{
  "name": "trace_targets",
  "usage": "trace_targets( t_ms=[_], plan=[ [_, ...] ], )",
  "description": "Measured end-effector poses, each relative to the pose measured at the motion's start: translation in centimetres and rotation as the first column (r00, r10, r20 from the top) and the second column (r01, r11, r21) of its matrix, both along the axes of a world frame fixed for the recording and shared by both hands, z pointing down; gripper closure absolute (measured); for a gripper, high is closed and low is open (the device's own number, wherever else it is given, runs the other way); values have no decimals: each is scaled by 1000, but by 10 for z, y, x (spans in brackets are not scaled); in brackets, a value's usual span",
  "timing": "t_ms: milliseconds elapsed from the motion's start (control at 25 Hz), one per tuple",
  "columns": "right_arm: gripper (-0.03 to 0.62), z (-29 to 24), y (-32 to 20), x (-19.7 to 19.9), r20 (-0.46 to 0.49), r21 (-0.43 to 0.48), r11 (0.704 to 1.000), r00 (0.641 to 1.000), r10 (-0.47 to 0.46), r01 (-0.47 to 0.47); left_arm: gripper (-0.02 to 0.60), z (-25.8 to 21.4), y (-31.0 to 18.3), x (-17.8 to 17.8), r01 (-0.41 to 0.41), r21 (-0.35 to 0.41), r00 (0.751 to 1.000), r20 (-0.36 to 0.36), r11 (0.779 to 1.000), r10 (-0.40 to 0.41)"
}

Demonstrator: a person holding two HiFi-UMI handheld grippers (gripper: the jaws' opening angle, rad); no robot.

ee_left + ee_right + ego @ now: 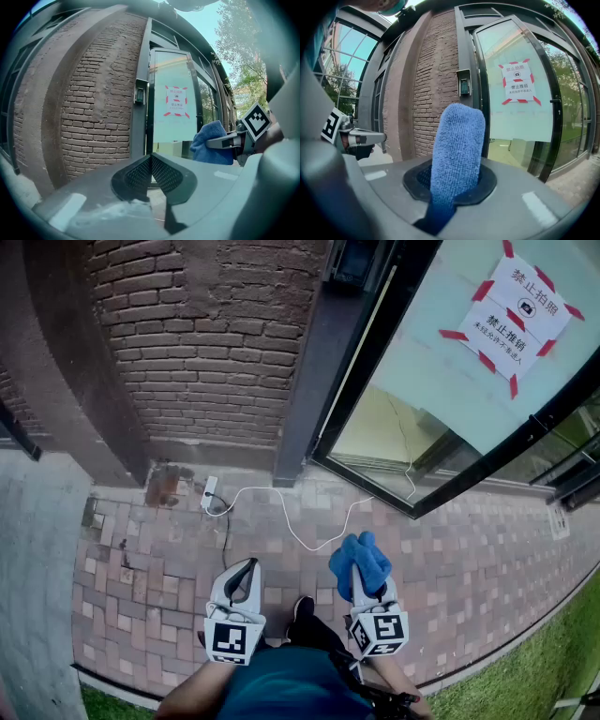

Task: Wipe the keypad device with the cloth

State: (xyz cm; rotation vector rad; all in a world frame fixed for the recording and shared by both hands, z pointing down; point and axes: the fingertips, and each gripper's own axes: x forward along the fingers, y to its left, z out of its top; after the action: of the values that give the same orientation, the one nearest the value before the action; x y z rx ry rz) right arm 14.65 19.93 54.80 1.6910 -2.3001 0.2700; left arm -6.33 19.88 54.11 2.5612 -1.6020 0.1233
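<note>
The keypad device (352,259) is a small dark panel on the dark door frame, far ahead of both grippers; it also shows as the keypad device (139,91) and the keypad device (463,86). A blue cloth (360,557) sticks up from my right gripper (359,568), whose jaws are shut on it. In the right gripper view the cloth (457,150) fills the middle and hides the jaw tips. My left gripper (250,564) is shut with nothing in it, its pads meeting at the left gripper (151,157). Both grippers hang side by side over the brick paving.
A brick wall (206,343) stands ahead, with a glass door (441,381) bearing a red-taped paper sign (516,306) to its right. A white power strip (210,493) and its cable (300,538) lie on the paving. Grass (525,681) borders the paving at the lower right.
</note>
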Motion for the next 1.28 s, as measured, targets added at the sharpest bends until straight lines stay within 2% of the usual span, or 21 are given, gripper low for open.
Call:
trace_targets(
  t_ms=[160,320,600,840,1040,1160,1280],
  plan=[
    [551,15,-39,5,35,6,1000,999,-25,25,589,20,-29,5,16,-37,1000,27,999,-15],
    [551,23,-98,32,65,36,999,997,-39,36,589,18,-75,23,29,-53,997,74,998,-25],
    [551,-21,-216,65,69,165,979,989,-133,120,589,-45,-196,58,71,68,992,96,995,-77],
    [551,-86,-283,64,19,285,937,976,-218,203,590,-102,-269,64,84,136,991,95,987,-97],
    [551,-151,-326,53,-31,383,901,977,-210,206,589,-139,-325,51,59,193,995,68,979,-73],
    [551,-207,-347,37,-65,460,865,979,-194,202,589,-168,-357,36,36,226,996,66,974,-52],
    [551,-271,-365,19,-110,542,814,978,-177,208,590,-201,-386,22,16,265,997,68,964,-35]
  ],
)
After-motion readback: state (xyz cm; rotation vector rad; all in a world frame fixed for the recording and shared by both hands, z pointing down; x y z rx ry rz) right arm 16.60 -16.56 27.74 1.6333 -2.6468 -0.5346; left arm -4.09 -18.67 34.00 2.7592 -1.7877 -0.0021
